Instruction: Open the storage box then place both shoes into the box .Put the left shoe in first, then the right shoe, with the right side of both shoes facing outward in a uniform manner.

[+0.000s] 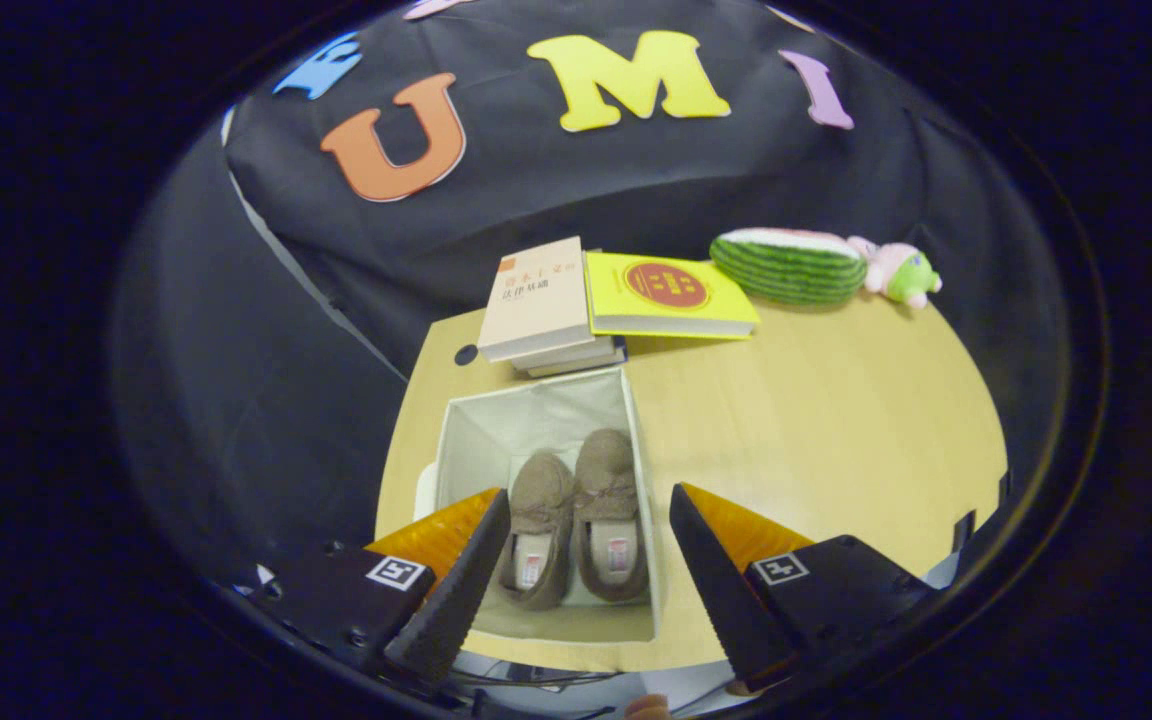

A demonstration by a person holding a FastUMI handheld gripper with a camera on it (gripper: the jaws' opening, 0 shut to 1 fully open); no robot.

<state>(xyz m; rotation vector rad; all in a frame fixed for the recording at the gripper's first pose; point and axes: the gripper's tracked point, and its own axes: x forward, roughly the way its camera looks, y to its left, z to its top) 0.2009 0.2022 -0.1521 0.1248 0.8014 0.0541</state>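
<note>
Gripper [588, 505] spread wide, holding nothing, poised above the near end of the open storage box [641, 440]. Box set on the wooden table [836, 420], its pale lining showing. 2 brown shoes inside, side by side, toes pointing away from the fingers: left shoe [536, 530] and right shoe [608, 510], touching along their inner edges, both seen between the 2 fingertips. Beyond the box, a stack of books [541, 305] just beside a yellow book [671, 295]. Farther right on the table, a watermelon plush [786, 265] touching a small pink and green plush toy [901, 270].
</note>
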